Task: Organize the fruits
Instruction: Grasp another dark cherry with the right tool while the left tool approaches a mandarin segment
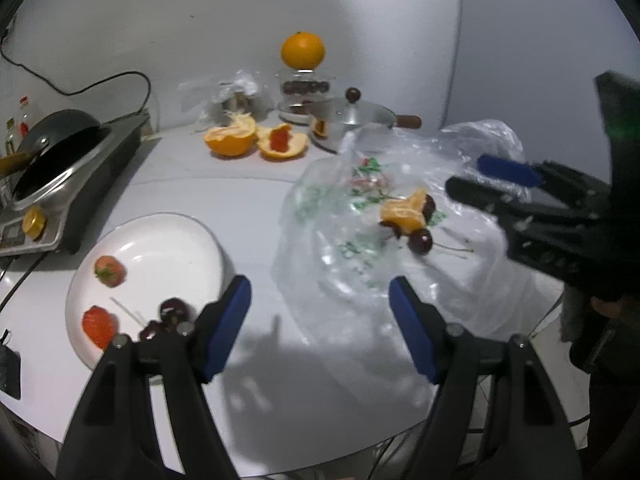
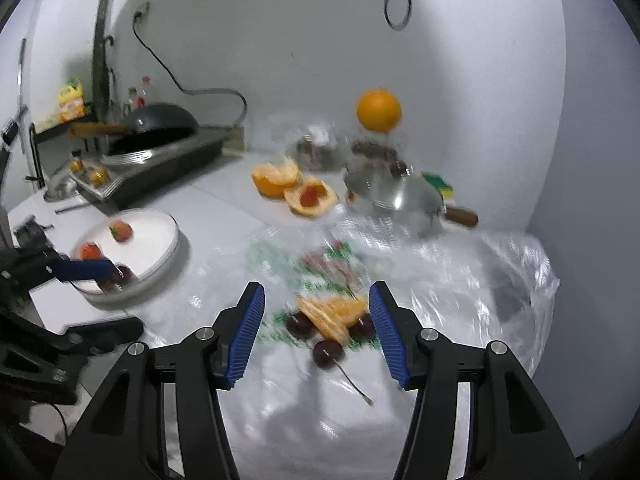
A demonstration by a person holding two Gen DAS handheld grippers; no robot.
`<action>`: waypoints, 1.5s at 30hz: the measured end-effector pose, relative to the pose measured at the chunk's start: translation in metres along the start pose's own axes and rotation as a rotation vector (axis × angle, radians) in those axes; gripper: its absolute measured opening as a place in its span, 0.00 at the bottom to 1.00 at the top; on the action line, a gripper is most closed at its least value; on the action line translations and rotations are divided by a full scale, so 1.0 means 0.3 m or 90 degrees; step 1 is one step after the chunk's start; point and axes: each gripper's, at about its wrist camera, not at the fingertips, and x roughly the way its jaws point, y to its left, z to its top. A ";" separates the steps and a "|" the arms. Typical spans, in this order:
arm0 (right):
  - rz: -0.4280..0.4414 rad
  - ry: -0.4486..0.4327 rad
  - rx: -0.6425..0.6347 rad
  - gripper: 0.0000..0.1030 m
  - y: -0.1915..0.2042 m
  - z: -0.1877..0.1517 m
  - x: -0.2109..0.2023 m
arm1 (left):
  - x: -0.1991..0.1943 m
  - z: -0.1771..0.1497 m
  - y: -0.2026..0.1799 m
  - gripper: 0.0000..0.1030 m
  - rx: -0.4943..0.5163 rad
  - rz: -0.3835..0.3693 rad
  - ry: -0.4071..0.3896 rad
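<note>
Home kitchen: dark round frying pan (image 1: 56, 148) on steel countertop cooker (image 1: 76, 184) at nine o'clock, lidded steel saucepan (image 1: 352, 120) at twelve.

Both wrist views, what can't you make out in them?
- Cherries on the white plate: left wrist view, the left gripper covers part, so no count.
- Print on the plastic bag: right wrist view, motion blur.
- Glass jar under the whole orange: right wrist view, contents smeared by blur.
- Right gripper: left wrist view, its body is cut by the frame edge.
</note>
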 end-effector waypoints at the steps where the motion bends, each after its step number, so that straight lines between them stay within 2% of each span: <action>1: 0.003 0.009 0.002 0.56 -0.013 -0.012 0.015 | 0.006 0.003 -0.012 0.71 0.002 0.000 0.001; 7: 0.033 0.057 0.005 0.55 -0.035 -0.067 0.102 | 0.042 0.025 -0.048 0.71 0.010 0.001 0.008; 11: 0.036 0.101 0.017 0.46 -0.044 -0.093 0.170 | 0.066 0.033 -0.057 0.71 0.016 0.002 0.014; 17: 0.045 0.148 0.027 0.43 -0.060 -0.116 0.238 | 0.094 0.035 -0.051 0.71 0.009 -0.007 0.025; 23: 0.060 0.174 0.018 0.30 -0.047 -0.135 0.274 | 0.111 0.037 -0.053 0.71 0.010 -0.008 0.030; 28: 0.069 0.164 0.015 0.29 -0.052 -0.133 0.257 | 0.112 0.043 -0.062 0.71 0.017 -0.005 0.029; 33: 0.074 0.129 0.031 0.29 -0.084 -0.116 0.184 | 0.118 0.058 -0.091 0.71 0.029 -0.007 0.023; 39: 0.063 0.084 0.048 0.29 -0.147 -0.083 0.105 | 0.153 0.090 -0.148 0.71 0.052 -0.016 0.021; 45: 0.056 0.068 0.061 0.29 -0.209 -0.080 0.082 | 0.218 0.122 -0.224 0.71 0.084 -0.028 0.030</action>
